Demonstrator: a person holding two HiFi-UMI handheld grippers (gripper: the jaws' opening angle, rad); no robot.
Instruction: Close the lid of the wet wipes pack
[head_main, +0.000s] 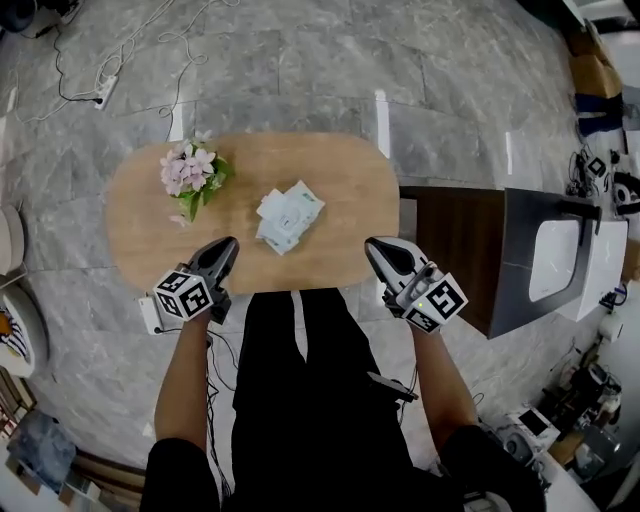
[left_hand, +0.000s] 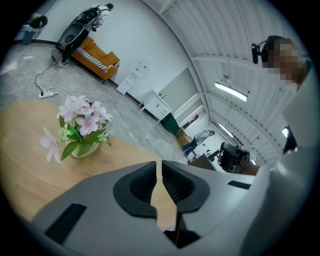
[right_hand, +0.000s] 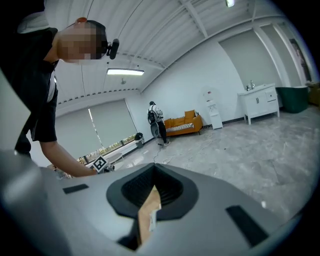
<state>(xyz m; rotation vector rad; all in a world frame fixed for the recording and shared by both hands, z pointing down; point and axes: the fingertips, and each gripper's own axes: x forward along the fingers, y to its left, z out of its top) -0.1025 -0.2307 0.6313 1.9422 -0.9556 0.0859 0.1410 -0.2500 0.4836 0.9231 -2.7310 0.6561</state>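
Note:
The wet wipes pack (head_main: 288, 217), white with pale green print, lies in the middle of an oval wooden table (head_main: 340, 170). A white flap seems to lie open on its left part. My left gripper (head_main: 228, 244) hovers at the table's near edge, left of and nearer than the pack. A thin gap shows between its jaws (left_hand: 160, 165), with nothing in them. My right gripper (head_main: 371, 244) is at the near edge too, right of the pack. Its tips (right_hand: 154, 167) meet, and it holds nothing. Neither gripper view shows the pack.
A small pot of pink flowers (head_main: 190, 175) (left_hand: 80, 125) stands on the table's left part. A dark counter (head_main: 450, 250) with a white basin (head_main: 555, 260) is close on the right. Cables and a power strip (head_main: 100, 90) lie on the grey floor beyond.

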